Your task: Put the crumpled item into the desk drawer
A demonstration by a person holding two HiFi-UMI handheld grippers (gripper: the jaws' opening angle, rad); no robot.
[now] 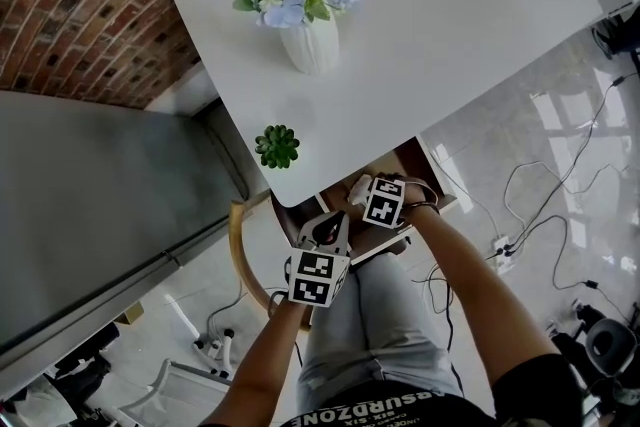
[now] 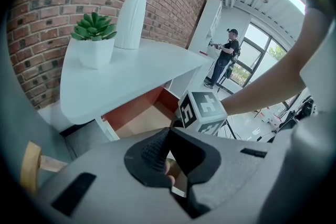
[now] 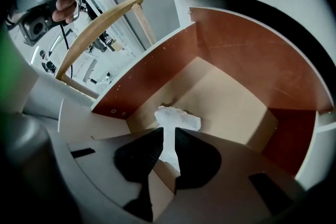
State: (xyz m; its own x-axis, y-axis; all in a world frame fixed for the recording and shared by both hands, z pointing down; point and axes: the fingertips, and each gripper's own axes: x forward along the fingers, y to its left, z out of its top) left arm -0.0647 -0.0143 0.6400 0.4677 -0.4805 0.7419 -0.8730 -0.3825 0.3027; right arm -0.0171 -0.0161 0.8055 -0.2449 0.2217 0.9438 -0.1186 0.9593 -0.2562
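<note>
crumpled item (image 3: 179, 119): white wad, pinched in right gripper (image 3: 168, 134) | desk drawer (image 3: 247, 60): open, reddish walls, tan floor, item inside

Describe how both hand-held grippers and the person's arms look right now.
The left hand-held gripper and right hand-held gripper match: each has a broad grey shell, black ribbed pads, and a white cube printed with black square markers. The arms are bare, and a short black sleeve shows at the right shoulder.
</note>
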